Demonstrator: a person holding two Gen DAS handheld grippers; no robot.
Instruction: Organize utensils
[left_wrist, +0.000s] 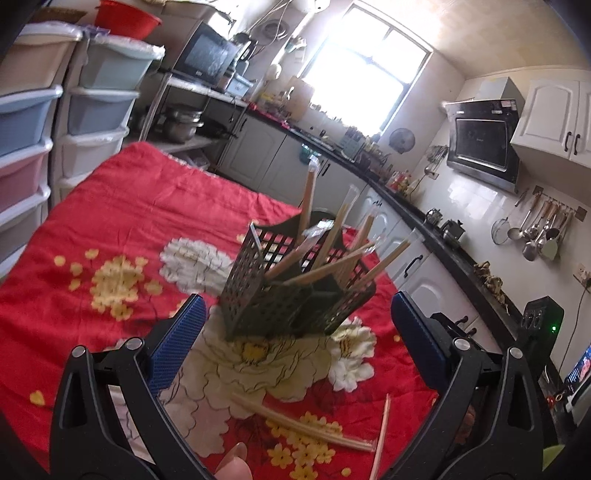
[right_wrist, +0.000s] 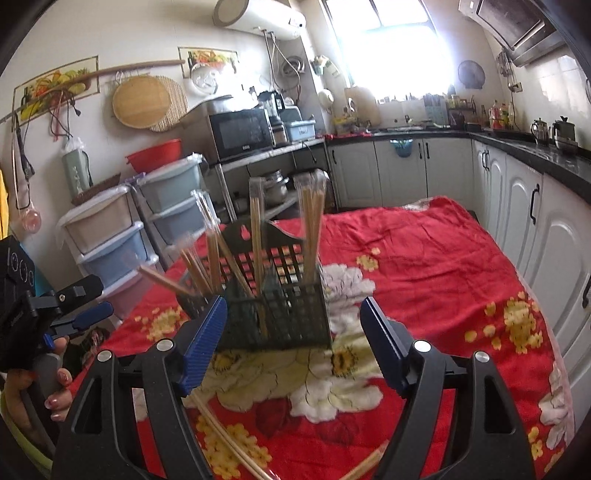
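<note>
Wrist views — both grippers' fingers (left_wrist: 417, 332) (right_wrist: 207, 336) wide apart (nothing held).

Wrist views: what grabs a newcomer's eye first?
The red floral cloth covering the table, and at its centre a dark mesh basket bristling with wrapped chopsticks. More chopstick packs lie loose on the cloth nearer the open left gripper and right gripper.

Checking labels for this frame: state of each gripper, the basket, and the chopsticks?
left gripper: open, empty
right gripper: open, empty
basket: upright on the red cloth, part-filled
chopsticks in basket: standing, some leaning
loose chopsticks: lying on the cloth near the grippers
</note>
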